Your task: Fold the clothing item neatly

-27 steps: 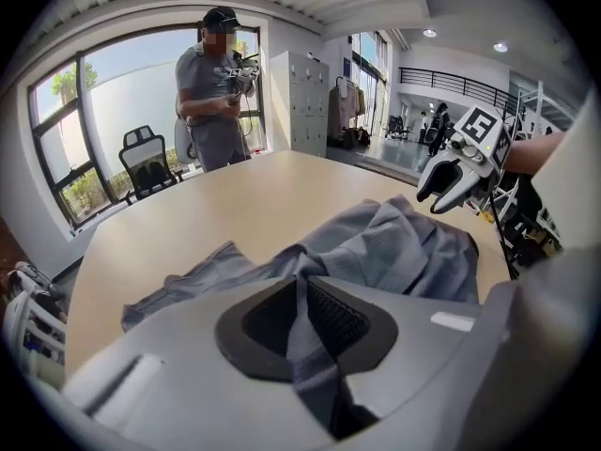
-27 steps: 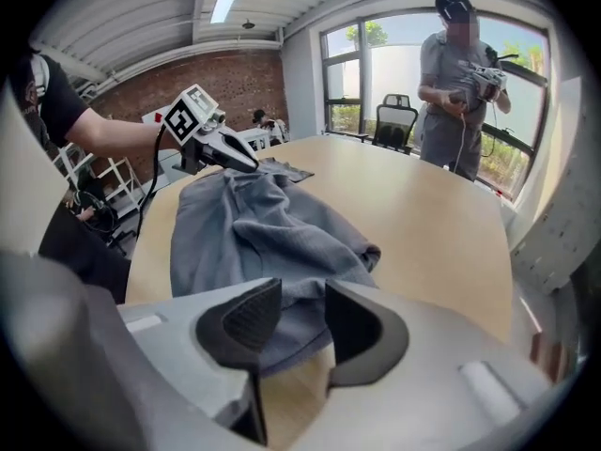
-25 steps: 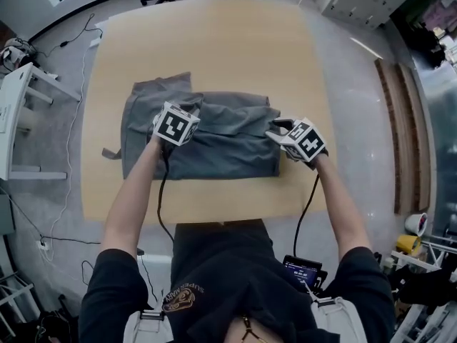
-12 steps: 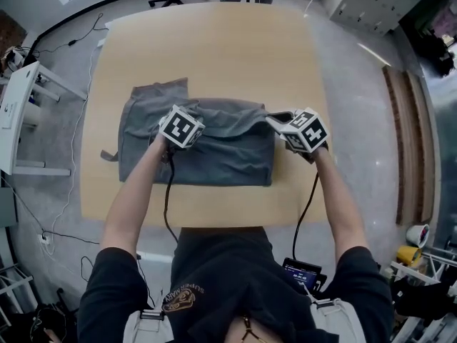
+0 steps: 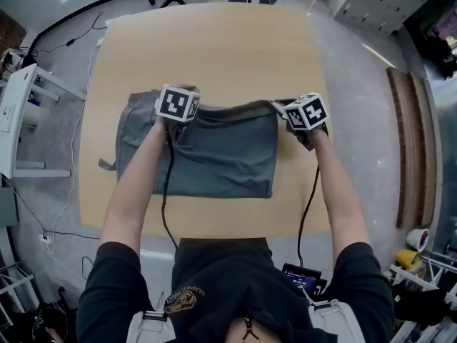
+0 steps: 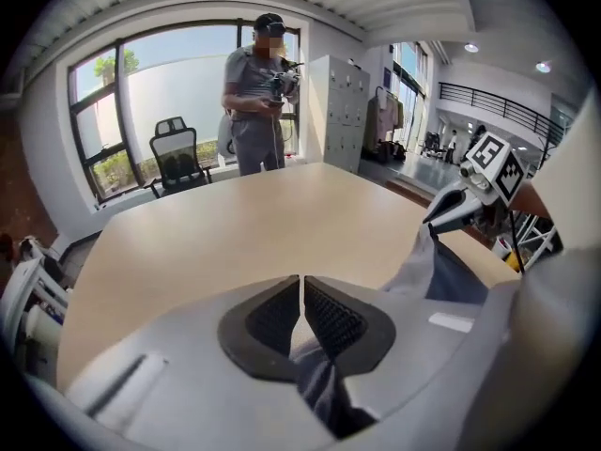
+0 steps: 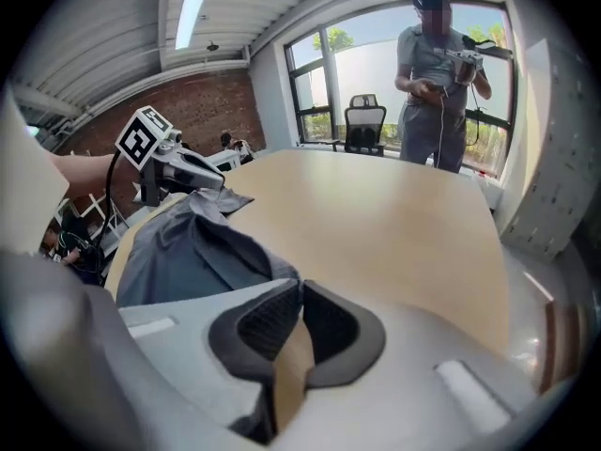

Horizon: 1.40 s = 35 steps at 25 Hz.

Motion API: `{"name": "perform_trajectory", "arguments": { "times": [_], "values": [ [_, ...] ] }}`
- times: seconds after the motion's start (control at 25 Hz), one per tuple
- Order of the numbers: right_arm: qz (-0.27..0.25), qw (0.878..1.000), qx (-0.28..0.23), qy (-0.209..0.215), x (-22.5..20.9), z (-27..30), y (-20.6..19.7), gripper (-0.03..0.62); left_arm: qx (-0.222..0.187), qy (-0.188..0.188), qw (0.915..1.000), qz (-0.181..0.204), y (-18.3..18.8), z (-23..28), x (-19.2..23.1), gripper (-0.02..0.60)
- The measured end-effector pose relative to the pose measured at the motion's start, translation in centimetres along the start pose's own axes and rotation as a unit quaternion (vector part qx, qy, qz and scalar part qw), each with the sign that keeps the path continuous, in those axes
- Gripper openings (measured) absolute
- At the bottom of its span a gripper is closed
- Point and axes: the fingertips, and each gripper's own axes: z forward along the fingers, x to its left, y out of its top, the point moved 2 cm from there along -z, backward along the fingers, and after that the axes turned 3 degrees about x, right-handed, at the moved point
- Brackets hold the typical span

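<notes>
Clamping is confirmed at both tools. The jaws of the left gripper (image 6: 301, 289) have just been closing and are seen drawn almost together, with a fold of grey fabric pinched between the pads. The jaws of the right gripper (image 7: 299, 294) have likewise just been closing and are set narrow; the cloth is seen hanging from their tips in the left gripper view.

The held item is the grey garment (image 5: 221, 156). Its far edge is raised off the surface and stretched between the two grippers, the left gripper being placed on the far edge toward the left and the right gripper at the far right corner. A further portion of the garment is spread beyond the left gripper, toward the left side. The near portion is laid flat, with its near edge running roughly parallel to the near side of the table (image 5: 214, 41). A small strap (image 5: 107, 164) is seen projecting from the near left of the garment.

The garment is located on the near half of the wooden table.
</notes>
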Motion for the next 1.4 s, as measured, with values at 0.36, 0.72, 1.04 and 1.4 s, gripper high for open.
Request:
{"name": "perform_trajectory", "arguments": {
  "times": [0.36, 0.72, 1.04, 1.4],
  "values": [
    [0.06, 0.998, -0.002, -0.017, -3.3, 1.3, -0.3, 0.026, 0.046, -0.012, 0.9976, 0.051, -2.9, 0.0, 1.3, 0.023],
    [-0.095, 0.995, -0.011, 0.033, 2.5, 0.8, 2.7, 0.026, 0.091, -0.066, 0.9873, 0.112, -5.5, 0.6, 0.7, 0.023],
    [-0.187, 0.977, 0.01, 0.103, 8.2, 4.7, 6.3, 0.11, 0.102, -0.048, 0.9885, 0.1, -7.0, -0.2, 4.3, 0.023],
    [-0.282, 0.94, 0.076, 0.174, 16.5, 9.9, 8.2, 0.11, 0.062, -0.092, 0.985, 0.132, -6.5, 0.1, 5.0, 0.088]
  ]
}}
